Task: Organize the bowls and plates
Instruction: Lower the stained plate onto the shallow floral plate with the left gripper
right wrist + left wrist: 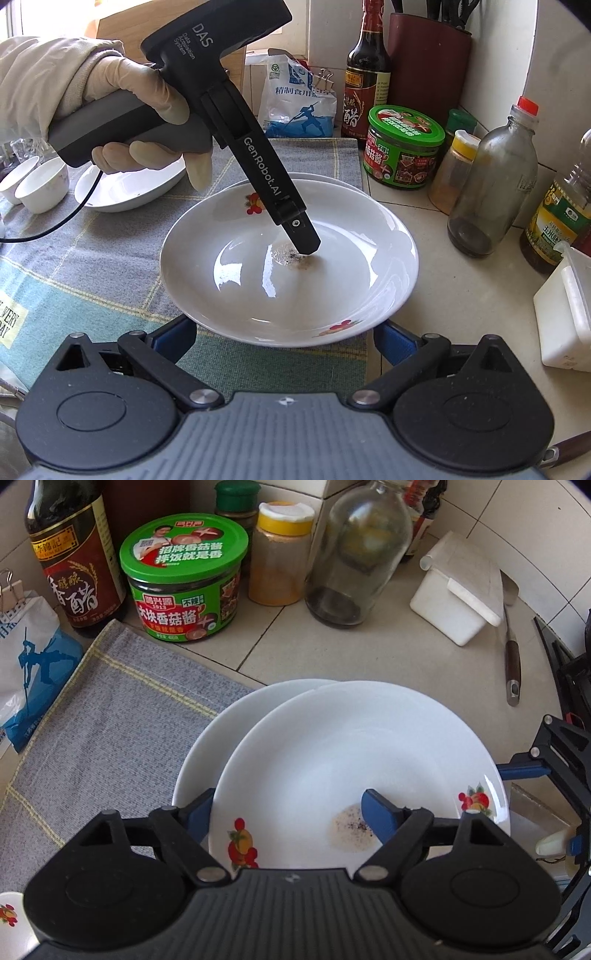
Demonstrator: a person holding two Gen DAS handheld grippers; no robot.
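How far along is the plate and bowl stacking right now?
Underway. The top plate sits skewed on a lower plate, so that stack has begun. The left gripper grips the top plate's rim, one finger inside near the food residue. Remaining: a shallow bowl and two small cups on the cloth.

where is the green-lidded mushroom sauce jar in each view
Left wrist view: the mushroom sauce jar stands upper left, between the vinegar bottle and the yellow-lidded spice jar, beyond the top plate.
Right wrist view: the mushroom sauce jar sits upper right, behind the plate's far rim.
Shared landmark: the vinegar bottle stands directly left of the jar in both views.
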